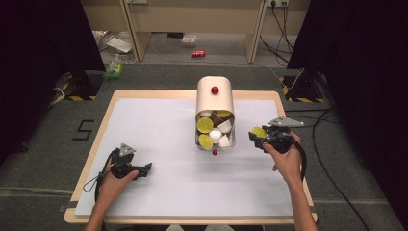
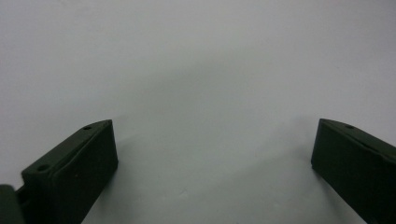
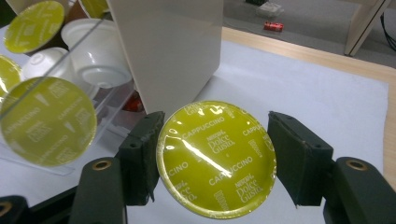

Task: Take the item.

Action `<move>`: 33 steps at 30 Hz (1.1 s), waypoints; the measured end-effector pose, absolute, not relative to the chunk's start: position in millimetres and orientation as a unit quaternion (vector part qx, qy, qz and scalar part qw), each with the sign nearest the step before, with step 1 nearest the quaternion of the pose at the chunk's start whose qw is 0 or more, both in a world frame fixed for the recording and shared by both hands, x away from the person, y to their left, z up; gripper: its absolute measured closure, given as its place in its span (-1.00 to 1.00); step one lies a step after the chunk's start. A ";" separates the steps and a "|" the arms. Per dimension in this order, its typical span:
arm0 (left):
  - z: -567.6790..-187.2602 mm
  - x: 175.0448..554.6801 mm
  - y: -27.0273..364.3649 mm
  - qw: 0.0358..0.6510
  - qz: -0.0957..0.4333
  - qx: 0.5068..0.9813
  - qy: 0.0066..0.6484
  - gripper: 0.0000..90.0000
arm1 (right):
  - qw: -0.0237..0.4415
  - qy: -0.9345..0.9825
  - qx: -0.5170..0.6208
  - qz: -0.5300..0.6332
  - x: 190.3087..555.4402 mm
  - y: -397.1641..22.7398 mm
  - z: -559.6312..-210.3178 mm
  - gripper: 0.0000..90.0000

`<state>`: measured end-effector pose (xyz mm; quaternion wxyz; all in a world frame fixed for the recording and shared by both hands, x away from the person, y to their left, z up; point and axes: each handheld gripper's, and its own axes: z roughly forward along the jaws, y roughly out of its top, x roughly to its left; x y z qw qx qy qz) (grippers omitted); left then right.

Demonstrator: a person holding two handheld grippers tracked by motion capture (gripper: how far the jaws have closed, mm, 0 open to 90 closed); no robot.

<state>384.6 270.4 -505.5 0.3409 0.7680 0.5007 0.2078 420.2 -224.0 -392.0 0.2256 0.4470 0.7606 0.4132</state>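
Observation:
A cream capsule dispenser point(image 1: 215, 103) with a red knob stands at the table's back middle, its clear front tray holding several yellow-lidded and white coffee capsules point(image 1: 205, 125). Just right of it, my right gripper point(image 1: 259, 134) is shut on a capsule with a yellow Cappuccino lid point(image 3: 216, 157); both jaws press its sides, lid facing the camera. The dispenser point(image 3: 168, 51) and its capsules point(image 3: 46, 121) lie close on the left in the right gripper view. My left gripper point(image 1: 146, 168) rests low at the front left, open, nothing between its jaws point(image 2: 210, 163) but white mat.
A white mat point(image 1: 159, 130) covers the wooden table point(image 1: 288, 103). A small red ball point(image 1: 214, 152) lies on the mat in front of the dispenser. Cables run on the floor at the right, and a red can point(image 1: 198, 53) lies on the floor beyond the table.

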 end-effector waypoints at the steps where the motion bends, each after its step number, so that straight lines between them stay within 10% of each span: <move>1: -505.5 384.6 270.4 0.341 0.208 0.768 0.501 -1.00 | 0.225 0.761 0.449 0.412 421.2 -224.4 -393.8 -0.13; 33: -505.4 384.7 270.6 0.341 0.207 0.768 0.501 -1.00 | 0.210 0.778 0.464 0.368 458.9 -212.8 -450.0 -0.13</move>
